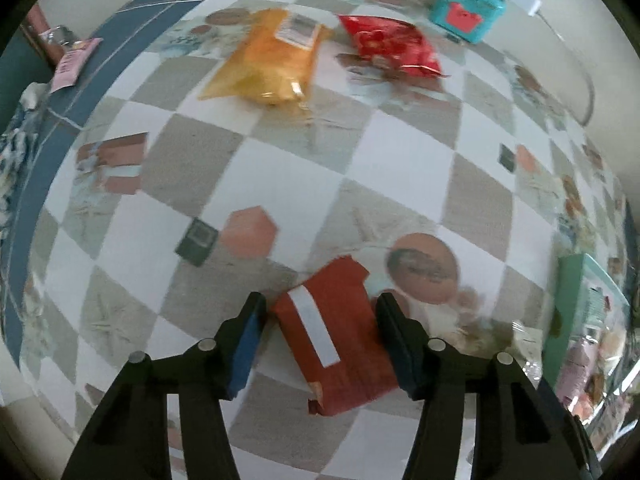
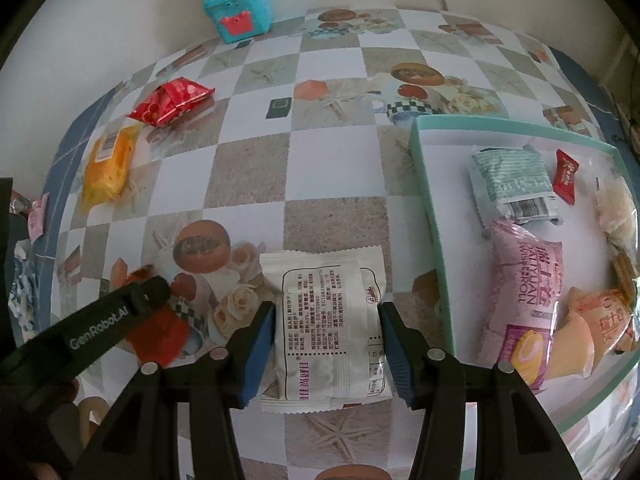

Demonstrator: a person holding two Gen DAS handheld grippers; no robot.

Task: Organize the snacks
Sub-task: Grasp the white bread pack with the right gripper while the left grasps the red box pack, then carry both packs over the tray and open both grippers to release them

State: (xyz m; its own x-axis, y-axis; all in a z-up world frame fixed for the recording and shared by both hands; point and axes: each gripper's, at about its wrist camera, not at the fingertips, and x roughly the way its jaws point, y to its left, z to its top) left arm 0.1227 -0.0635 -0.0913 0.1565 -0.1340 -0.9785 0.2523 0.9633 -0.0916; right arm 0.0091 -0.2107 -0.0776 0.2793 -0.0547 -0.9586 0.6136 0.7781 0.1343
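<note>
My left gripper [image 1: 320,306] is open, its jaws on either side of a dark red packet with a white strip [image 1: 338,336] lying on the checkered tablecloth. It is not clamped. My right gripper [image 2: 326,314] is open around a white snack packet with printed text [image 2: 326,328], also flat on the table. The left gripper [image 2: 132,300] shows in the right wrist view over the red packet [image 2: 160,336]. An orange packet [image 1: 268,58] and a shiny red packet [image 1: 394,44] lie at the far side.
A shallow green-rimmed tray [image 2: 430,216] at the right holds several snacks, among them a pink swiss-roll packet [image 2: 524,300] and a teal-striped packet [image 2: 508,180]. The tray's edge [image 1: 568,300] shows at right in the left wrist view. A teal box [image 1: 466,10] stands by the wall.
</note>
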